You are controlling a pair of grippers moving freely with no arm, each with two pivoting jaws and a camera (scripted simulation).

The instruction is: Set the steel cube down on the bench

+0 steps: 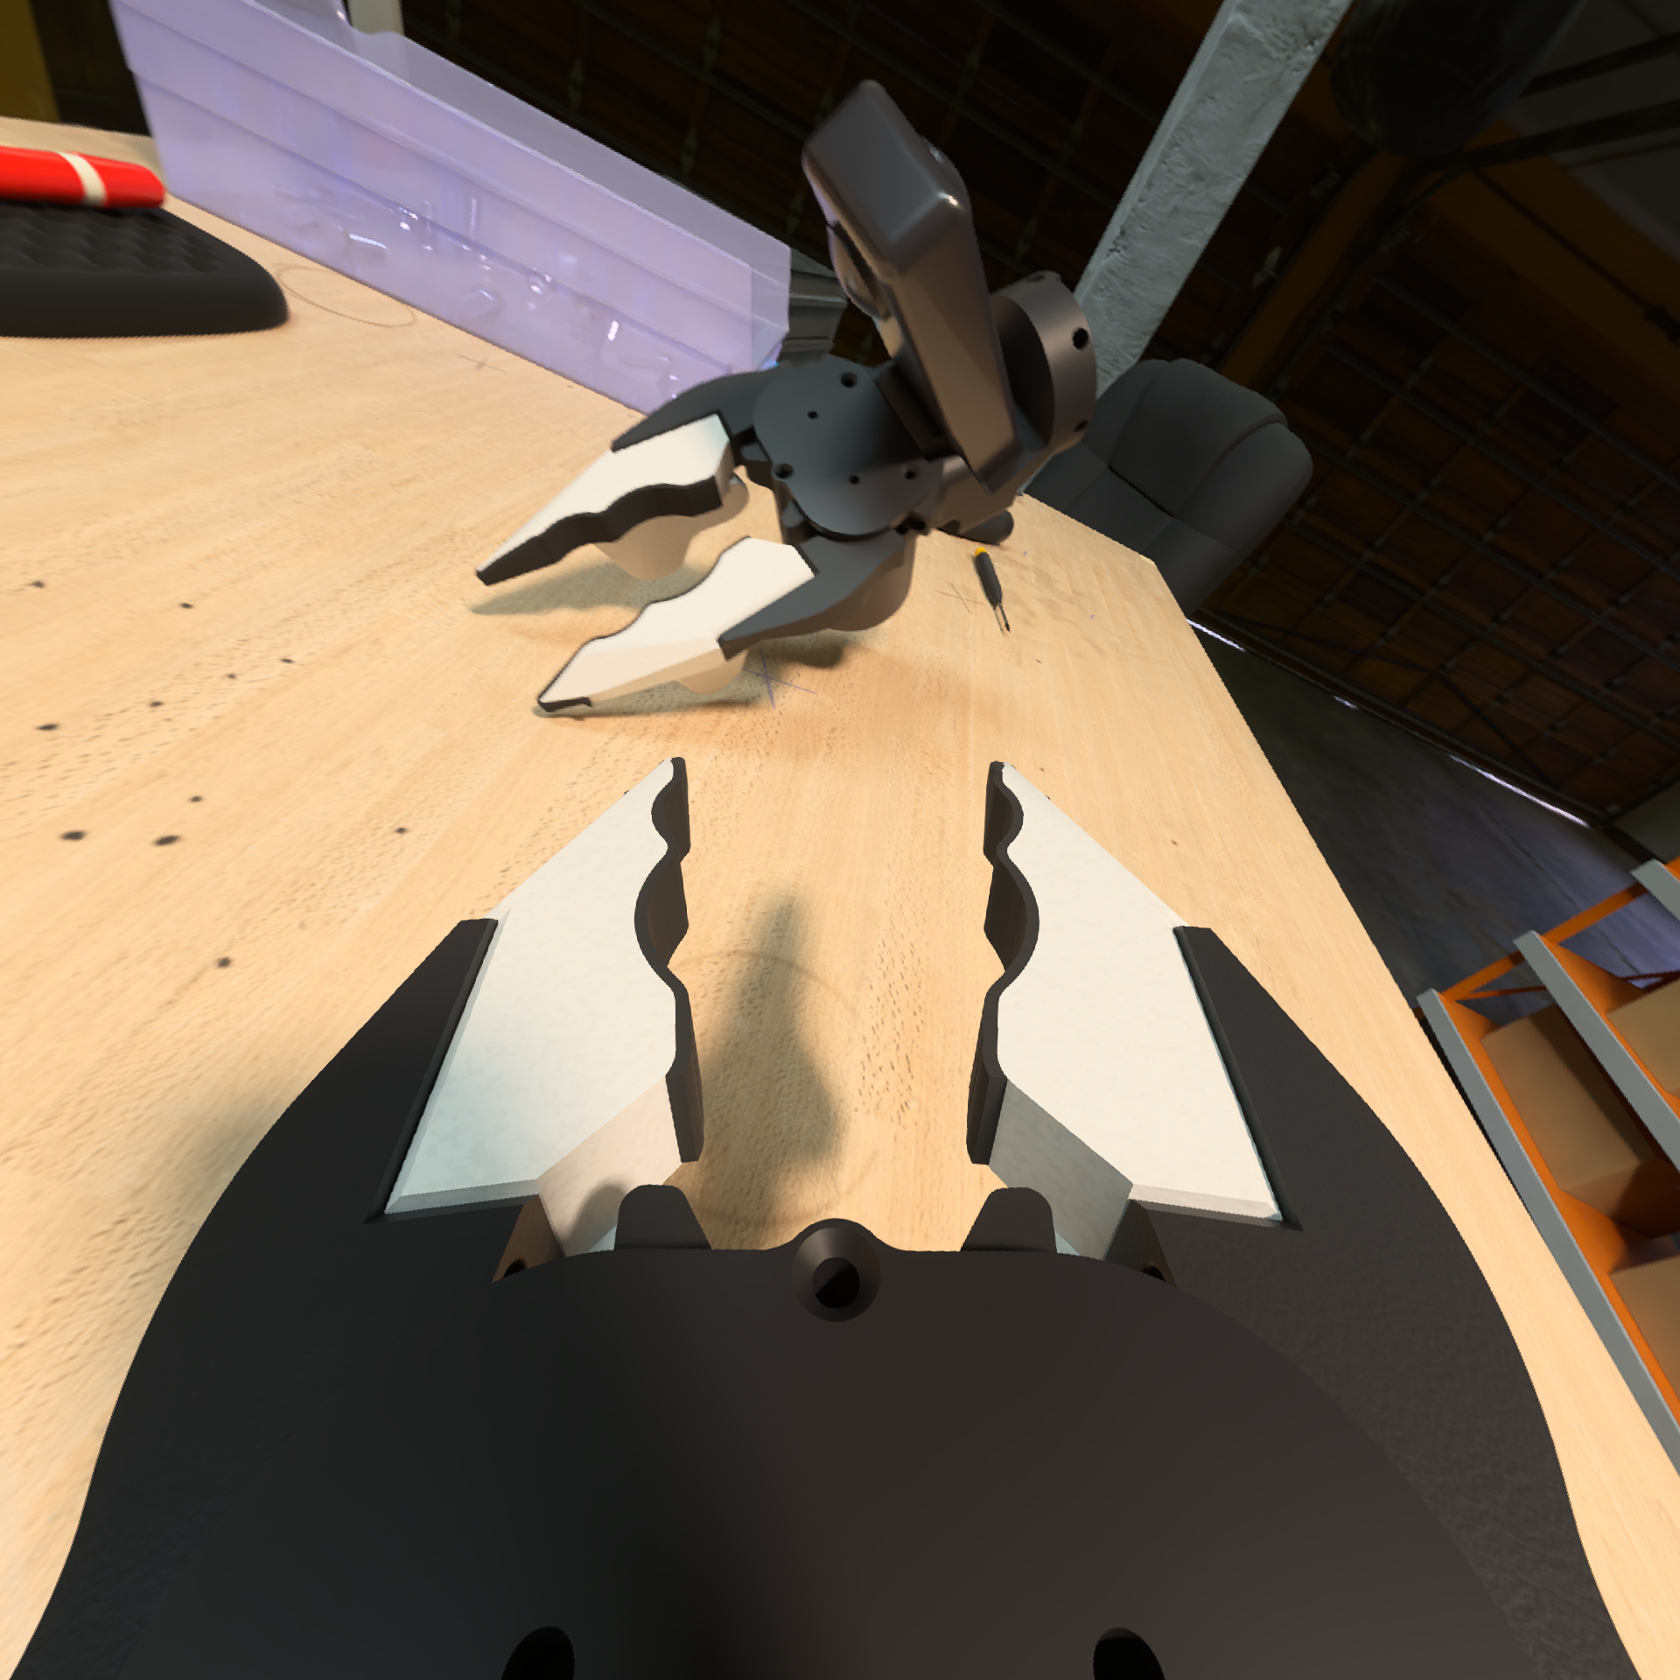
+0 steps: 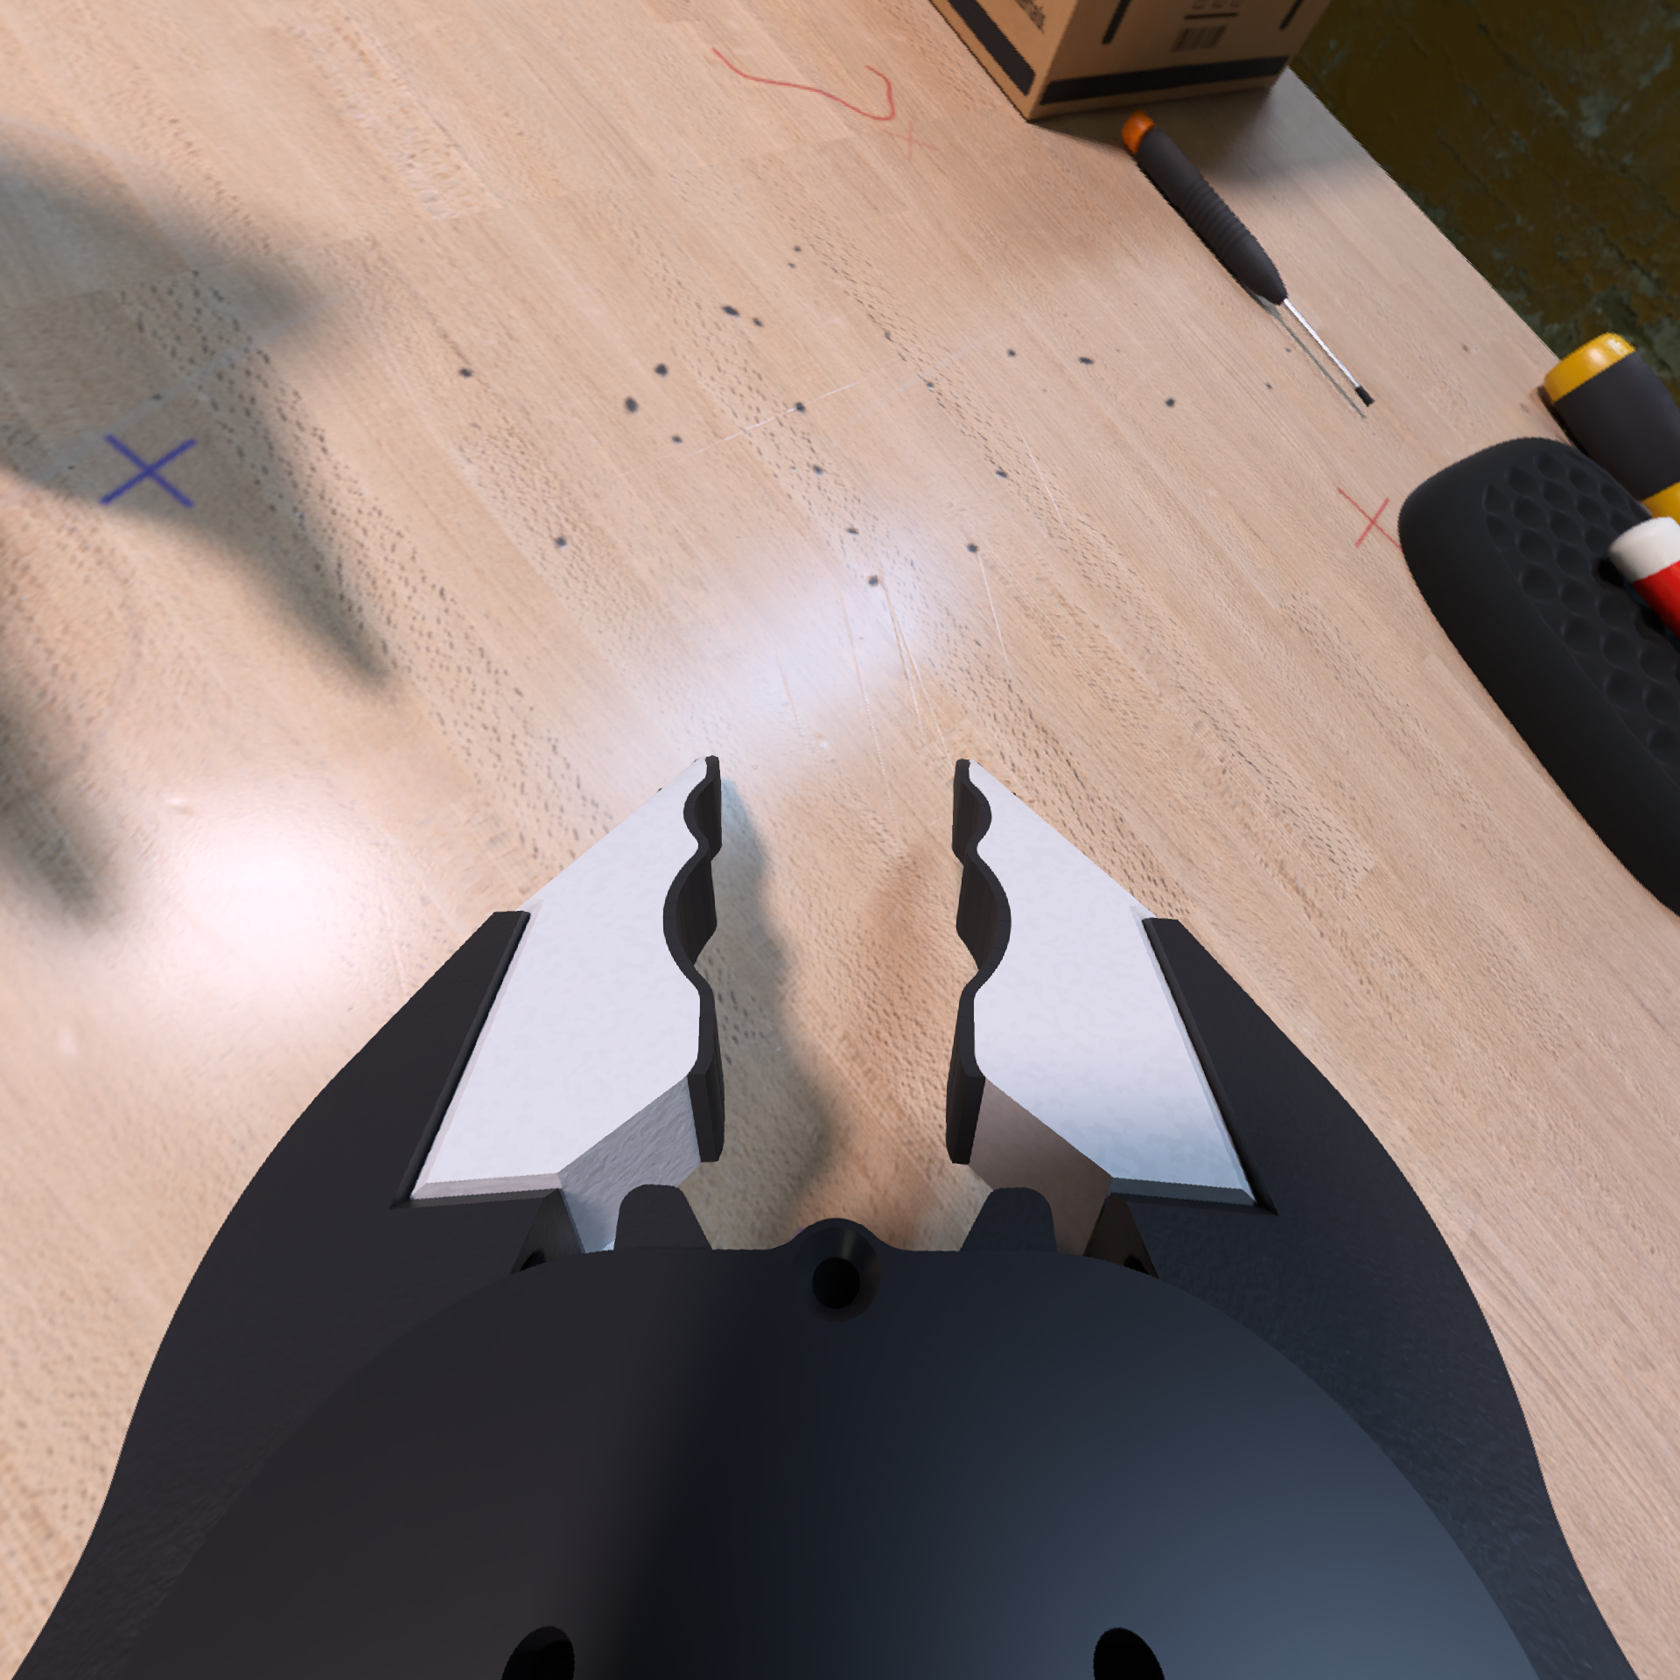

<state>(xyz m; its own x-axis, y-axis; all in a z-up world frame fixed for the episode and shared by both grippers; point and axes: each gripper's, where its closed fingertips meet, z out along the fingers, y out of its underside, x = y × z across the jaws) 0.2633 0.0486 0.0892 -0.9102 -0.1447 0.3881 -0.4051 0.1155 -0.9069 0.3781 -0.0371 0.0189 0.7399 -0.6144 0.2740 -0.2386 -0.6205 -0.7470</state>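
No steel cube shows in either view. The light wooden bench (image 1: 273, 636) fills both views (image 2: 545, 227). My left gripper (image 1: 836, 768) is open and empty, fingers spread over bare wood. My right gripper (image 2: 836, 764) is also open and empty above the bench top. In the left wrist view the right gripper (image 1: 514, 641) hovers low over the bench ahead, jaws apart with nothing between them.
A translucent purple bin (image 1: 455, 209) stands at the back. A black mat (image 1: 118, 264) (image 2: 1545, 636) holds a red-and-white handle (image 1: 82, 177). A cardboard box (image 2: 1136, 45), a screwdriver (image 2: 1218, 227), a blue cross (image 2: 147, 471), a small screwdriver (image 1: 993, 591) and orange shelving (image 1: 1591, 1045) show.
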